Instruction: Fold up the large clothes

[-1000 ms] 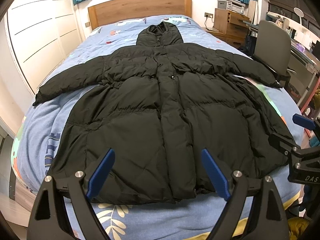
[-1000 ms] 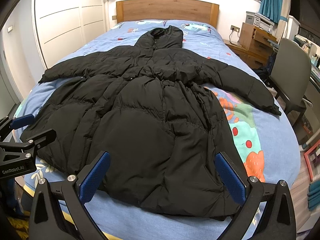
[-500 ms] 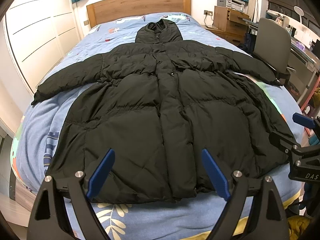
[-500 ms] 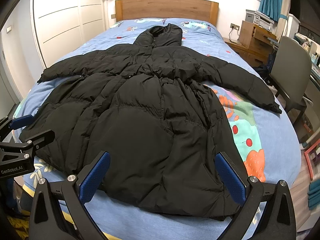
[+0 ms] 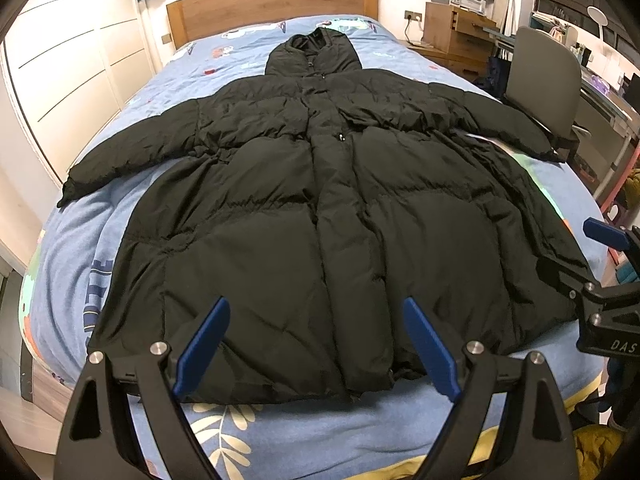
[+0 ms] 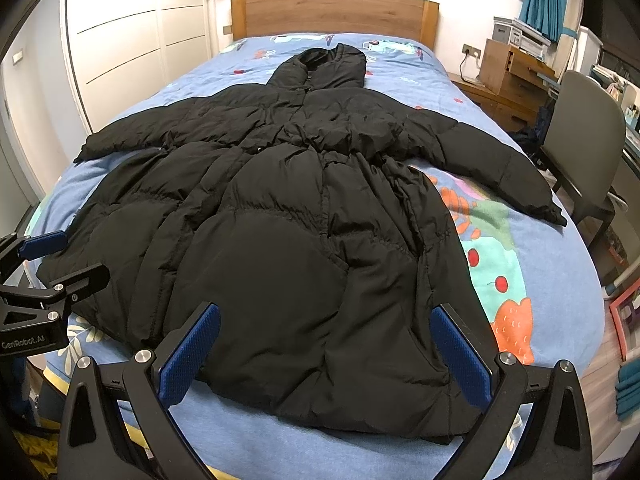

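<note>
A long black hooded puffer coat (image 5: 320,208) lies flat and face up on the bed (image 5: 72,240), sleeves spread to both sides, hood toward the headboard. It also shows in the right wrist view (image 6: 288,220). My left gripper (image 5: 316,316) is open and empty, above the coat's hem near the foot of the bed. My right gripper (image 6: 326,324) is open and empty, above the hem's right part. Each gripper shows at the edge of the other's view: the right one (image 5: 600,264), the left one (image 6: 48,256).
The bed has a blue patterned cover and a wooden headboard (image 5: 276,4). White wardrobe doors (image 5: 68,64) stand on the left. A grey chair (image 5: 544,76), a wooden nightstand (image 6: 512,76) and a desk stand on the right.
Both grippers have moved a little forward and lower over the coat's hem, so the coat fills more of each view. The coat has not moved. Both grippers stay open.
</note>
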Demonstrator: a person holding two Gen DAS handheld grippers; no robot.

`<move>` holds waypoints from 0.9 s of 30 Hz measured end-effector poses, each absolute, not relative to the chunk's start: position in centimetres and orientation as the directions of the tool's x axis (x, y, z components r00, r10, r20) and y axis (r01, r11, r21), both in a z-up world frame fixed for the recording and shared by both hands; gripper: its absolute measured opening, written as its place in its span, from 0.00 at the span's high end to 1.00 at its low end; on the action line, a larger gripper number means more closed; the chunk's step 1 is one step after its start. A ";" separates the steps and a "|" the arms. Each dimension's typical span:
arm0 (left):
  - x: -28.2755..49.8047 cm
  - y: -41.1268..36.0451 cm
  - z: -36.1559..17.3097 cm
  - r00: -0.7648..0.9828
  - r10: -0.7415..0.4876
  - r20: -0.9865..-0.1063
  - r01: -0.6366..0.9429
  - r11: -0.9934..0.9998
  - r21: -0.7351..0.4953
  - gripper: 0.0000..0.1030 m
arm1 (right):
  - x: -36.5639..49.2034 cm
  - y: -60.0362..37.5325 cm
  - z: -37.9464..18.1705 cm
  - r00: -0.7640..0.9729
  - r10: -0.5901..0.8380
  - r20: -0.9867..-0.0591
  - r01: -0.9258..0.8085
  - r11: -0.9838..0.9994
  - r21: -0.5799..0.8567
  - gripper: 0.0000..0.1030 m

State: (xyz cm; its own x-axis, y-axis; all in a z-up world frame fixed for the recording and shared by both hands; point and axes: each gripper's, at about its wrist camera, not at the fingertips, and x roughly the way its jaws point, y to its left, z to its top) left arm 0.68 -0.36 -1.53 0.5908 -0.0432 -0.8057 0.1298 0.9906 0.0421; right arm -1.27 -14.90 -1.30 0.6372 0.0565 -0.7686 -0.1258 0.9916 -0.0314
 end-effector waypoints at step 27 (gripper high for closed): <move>1.8 0.9 -2.2 0.532 -0.073 -0.844 0.109 0.994 -0.018 0.14 | -0.2 -15.3 -1.8 0.626 0.076 -0.776 -0.130 0.992 -0.007 0.00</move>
State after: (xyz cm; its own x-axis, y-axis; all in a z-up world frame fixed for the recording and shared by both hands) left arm 1.76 0.86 -2.21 0.5318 -0.0733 -0.8437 0.1086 0.9939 -0.0179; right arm -0.25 -15.28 -1.82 0.6257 0.0759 -0.7763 -0.1296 0.9915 -0.0075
